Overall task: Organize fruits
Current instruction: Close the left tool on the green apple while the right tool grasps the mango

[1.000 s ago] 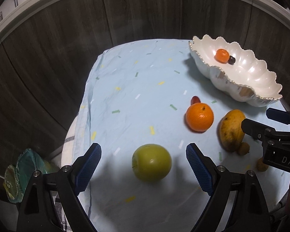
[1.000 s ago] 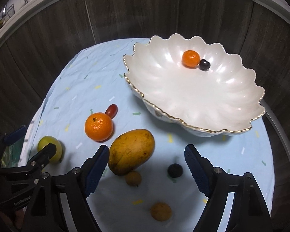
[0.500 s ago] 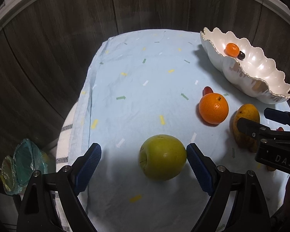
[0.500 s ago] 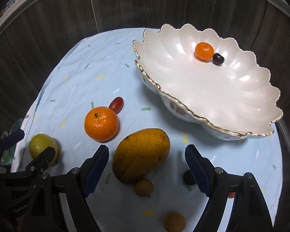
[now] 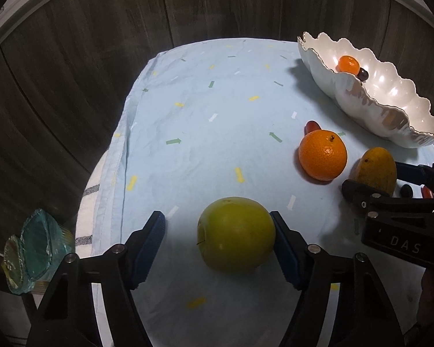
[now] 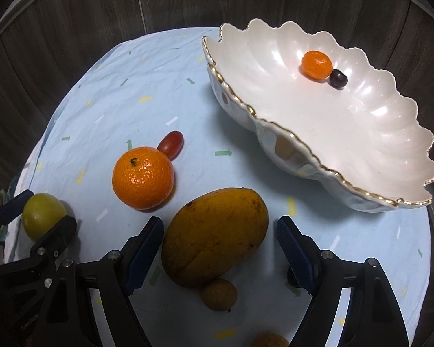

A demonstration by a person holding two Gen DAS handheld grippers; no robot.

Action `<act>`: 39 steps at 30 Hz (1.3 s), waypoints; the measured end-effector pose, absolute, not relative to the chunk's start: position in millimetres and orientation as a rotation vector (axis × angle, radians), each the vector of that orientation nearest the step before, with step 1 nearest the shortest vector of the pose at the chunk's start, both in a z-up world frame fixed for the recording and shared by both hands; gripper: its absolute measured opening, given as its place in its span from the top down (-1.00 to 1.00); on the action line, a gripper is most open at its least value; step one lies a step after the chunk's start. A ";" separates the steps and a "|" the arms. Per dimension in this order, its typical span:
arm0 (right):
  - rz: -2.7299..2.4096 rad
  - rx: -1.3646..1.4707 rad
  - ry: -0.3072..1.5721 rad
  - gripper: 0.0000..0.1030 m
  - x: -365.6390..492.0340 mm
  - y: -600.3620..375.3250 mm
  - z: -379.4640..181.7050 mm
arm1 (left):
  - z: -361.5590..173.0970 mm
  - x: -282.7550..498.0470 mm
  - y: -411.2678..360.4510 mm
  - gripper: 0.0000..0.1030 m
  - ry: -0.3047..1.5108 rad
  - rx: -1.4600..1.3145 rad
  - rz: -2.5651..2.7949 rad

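Note:
My left gripper (image 5: 218,250) is open around a green apple (image 5: 236,233) on the blue cloth; the right finger touches it, the left stands apart. My right gripper (image 6: 218,256) is open around a yellow mango (image 6: 215,235). An orange (image 6: 143,177) and a red grape tomato (image 6: 171,144) lie to the mango's left. A white scalloped bowl (image 6: 289,141) at the right holds a small mandarin (image 6: 316,64) and a dark grape (image 6: 338,78). The apple also shows in the right wrist view (image 6: 42,214).
A small brown round fruit (image 6: 219,294) lies just before the mango and another (image 6: 270,341) at the bottom edge. The round table ends close on all sides, with dark wood panels behind. A teal glass dish (image 5: 36,253) sits off the table's left edge.
Both grippers have moved forward and down. The apple now lies between my left fingers and the mango between my right fingers. No fruit has moved.

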State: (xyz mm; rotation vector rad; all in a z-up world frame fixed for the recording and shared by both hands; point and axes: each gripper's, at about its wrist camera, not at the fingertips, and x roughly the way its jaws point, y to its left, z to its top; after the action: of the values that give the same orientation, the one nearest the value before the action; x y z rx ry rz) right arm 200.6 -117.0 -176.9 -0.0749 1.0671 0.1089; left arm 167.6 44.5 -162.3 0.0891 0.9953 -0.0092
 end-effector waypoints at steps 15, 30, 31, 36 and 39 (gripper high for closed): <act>0.138 -0.088 1.045 -0.23 193.7 -112.4 -174.0 | -165.0 165.8 38.5 0.09 1.010 0.062 -0.047; 0.146 -0.061 1.008 -0.23 185.1 -117.4 -153.1 | -147.2 161.4 37.5 0.09 0.987 0.049 -0.041; 0.144 -0.059 1.004 -0.23 184.3 -118.5 -151.2 | -145.0 161.2 36.5 0.09 0.985 0.050 -0.042; 0.138 -0.040 0.987 -0.23 180.0 -125.3 -140.8 | -135.3 158.7 31.8 0.09 0.969 0.057 -0.050; 0.139 -0.031 0.978 -0.23 177.5 -128.6 -134.9 | -129.8 157.7 28.5 0.09 0.961 0.063 -0.053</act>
State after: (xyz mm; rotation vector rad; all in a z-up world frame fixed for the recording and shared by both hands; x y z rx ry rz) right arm 177.5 -128.6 -134.9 -0.0309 0.9783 0.1385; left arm 157.7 28.5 -129.8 0.0633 0.9609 -0.0529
